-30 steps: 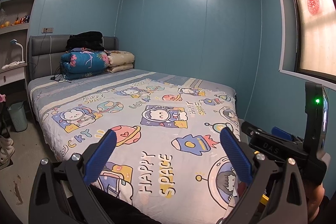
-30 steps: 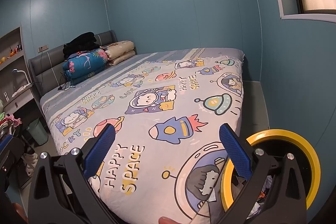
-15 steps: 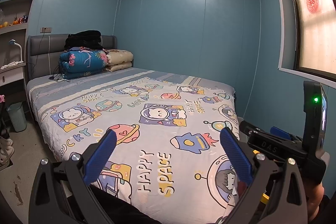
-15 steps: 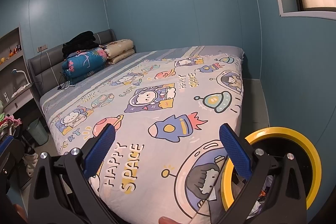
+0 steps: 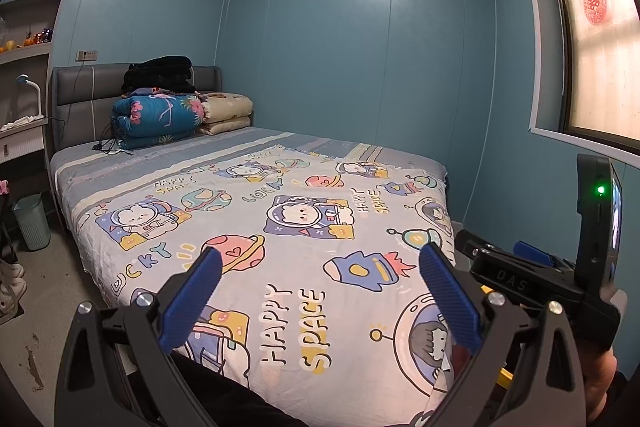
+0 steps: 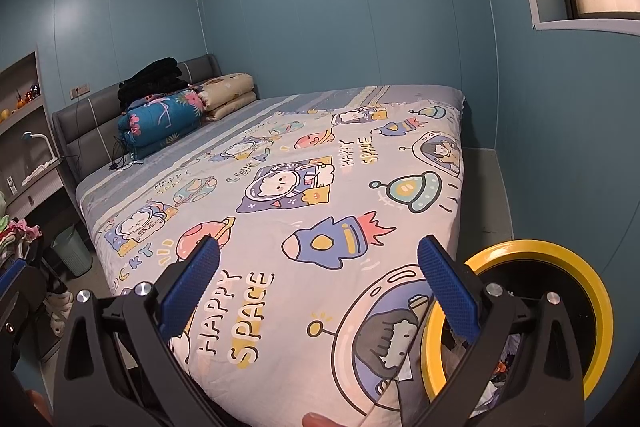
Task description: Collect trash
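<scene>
**A:** What does your left wrist view give you?

**Me:** My left claw [image 5: 320,291] is spread wide with nothing between its blue pads [image 5: 190,301]. It hangs over the foot of the bed [image 5: 256,227], above the cartoon space-print cover. My right claw's body [image 5: 532,279] sits just beside it on the right, with a green light showing. I see no loose trash on the cover. Far left, on the floor beside the bed, stands a small pale green wastebasket [image 5: 32,221].

**A:** And the right wrist view?

**Me:** My right claw [image 6: 318,291] is also gaping and holds nothing. Low on the right, at the bed's foot corner, is a yellow-rimmed bin [image 6: 596,291]; crumpled scraps lie inside it, partly hidden behind my claw's arm. That is where the collected trash goes, I judge. The same green wastebasket [image 6: 72,251] shows at the far left.

**A:** So which step are you at?

**Me:** Searching, I think. Both claws are empty and nothing to pick up is in plain sight on the bed.

**A:** What does the next move call for?

**Me:** Probably sweeping the cameras toward the floor and the cluttered left side, finding a scrap, then bringing one claw down around it and carrying it to the yellow-rimmed bin.
</scene>
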The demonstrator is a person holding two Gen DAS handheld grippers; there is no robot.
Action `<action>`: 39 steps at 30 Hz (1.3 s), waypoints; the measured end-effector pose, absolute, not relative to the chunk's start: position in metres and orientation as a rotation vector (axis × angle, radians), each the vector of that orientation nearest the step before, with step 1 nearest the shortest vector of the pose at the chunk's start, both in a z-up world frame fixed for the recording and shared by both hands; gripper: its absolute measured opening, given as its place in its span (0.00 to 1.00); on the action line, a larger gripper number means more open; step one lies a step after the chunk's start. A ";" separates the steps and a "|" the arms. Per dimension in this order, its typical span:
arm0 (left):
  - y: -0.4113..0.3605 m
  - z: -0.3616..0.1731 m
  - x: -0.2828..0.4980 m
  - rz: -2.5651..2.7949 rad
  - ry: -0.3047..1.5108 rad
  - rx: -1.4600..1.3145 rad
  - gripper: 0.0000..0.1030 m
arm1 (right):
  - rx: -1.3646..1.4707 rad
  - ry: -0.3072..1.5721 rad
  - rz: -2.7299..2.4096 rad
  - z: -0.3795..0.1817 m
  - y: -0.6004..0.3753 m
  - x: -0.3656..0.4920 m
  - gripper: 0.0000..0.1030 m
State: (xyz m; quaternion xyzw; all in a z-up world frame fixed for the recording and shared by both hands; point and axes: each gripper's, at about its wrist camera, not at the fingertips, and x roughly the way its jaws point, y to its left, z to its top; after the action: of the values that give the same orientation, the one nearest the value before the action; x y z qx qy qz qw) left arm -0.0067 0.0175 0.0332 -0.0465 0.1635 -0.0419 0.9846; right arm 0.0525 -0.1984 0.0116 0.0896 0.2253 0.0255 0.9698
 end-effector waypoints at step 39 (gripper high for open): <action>0.017 0.031 -0.003 -0.093 0.343 -0.081 0.92 | 0.184 0.465 0.054 0.008 -0.198 0.052 0.92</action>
State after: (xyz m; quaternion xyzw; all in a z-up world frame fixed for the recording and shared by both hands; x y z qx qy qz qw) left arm -0.0026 0.0174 0.0308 -0.0402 0.1703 -0.0462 0.9835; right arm 0.0516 -0.1977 0.0080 0.0911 0.2301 0.0266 0.9685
